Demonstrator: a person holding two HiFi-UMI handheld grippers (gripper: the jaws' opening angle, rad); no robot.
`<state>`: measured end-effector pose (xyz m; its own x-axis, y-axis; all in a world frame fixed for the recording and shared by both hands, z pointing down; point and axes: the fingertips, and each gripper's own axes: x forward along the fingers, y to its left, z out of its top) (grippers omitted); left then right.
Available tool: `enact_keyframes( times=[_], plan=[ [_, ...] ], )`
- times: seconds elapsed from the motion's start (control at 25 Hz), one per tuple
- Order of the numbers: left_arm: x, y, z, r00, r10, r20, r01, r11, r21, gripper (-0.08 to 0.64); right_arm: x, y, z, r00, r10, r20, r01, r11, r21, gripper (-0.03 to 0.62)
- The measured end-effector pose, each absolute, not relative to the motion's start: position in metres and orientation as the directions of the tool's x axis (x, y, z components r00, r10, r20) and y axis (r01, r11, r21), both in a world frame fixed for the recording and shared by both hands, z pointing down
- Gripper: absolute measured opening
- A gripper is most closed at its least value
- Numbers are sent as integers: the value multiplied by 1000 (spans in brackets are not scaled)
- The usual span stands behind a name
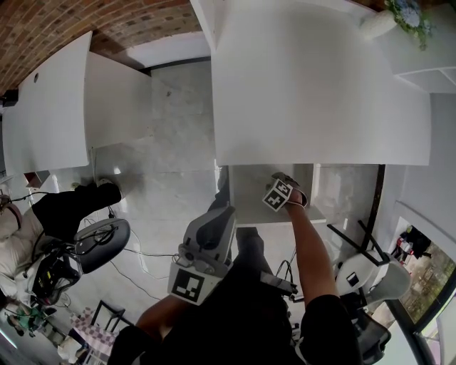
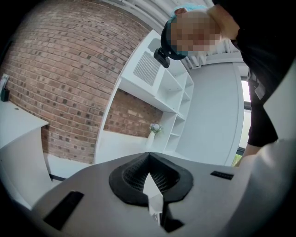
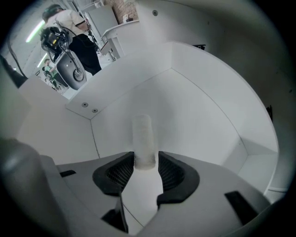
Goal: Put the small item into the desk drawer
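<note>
Right gripper point(image 3: 146, 161): in head view, jaws hidden inside drawer; only marker cube point(image 1: 278, 194) and holding hand point(image 1: 298, 196) seen.
Small item point(image 3: 142, 137): pale cylinder, hazy in right gripper view; lower end hidden between pads point(image 3: 121, 172); kind not determinable; not visible in head view.
Drawer point(image 1: 249, 203): rear part concealed beneath desk top point(image 1: 320, 85).
Vase of flowers point(image 1: 400, 16): cut off by top edge in head view; too small for detail in left gripper view.
Second person point(image 1: 8, 232): largely cut off by left edge.
</note>
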<state>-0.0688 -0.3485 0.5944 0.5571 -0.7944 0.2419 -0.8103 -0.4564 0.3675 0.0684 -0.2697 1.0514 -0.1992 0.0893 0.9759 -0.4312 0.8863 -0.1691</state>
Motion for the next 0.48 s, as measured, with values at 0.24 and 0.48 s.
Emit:
enact_keyframes(
  times=[0.24,0.48],
  plan=[
    [-72,-342,587,556,-801,221,-808,-460,368,23,65,-275,1035,-206,76,976,-441,883,-162,181],
    [-62,-325,557,551,-818,165,-809,-477,343,23,70,-295,977,-273,-59,960,-609,783,-125,101]
  ],
)
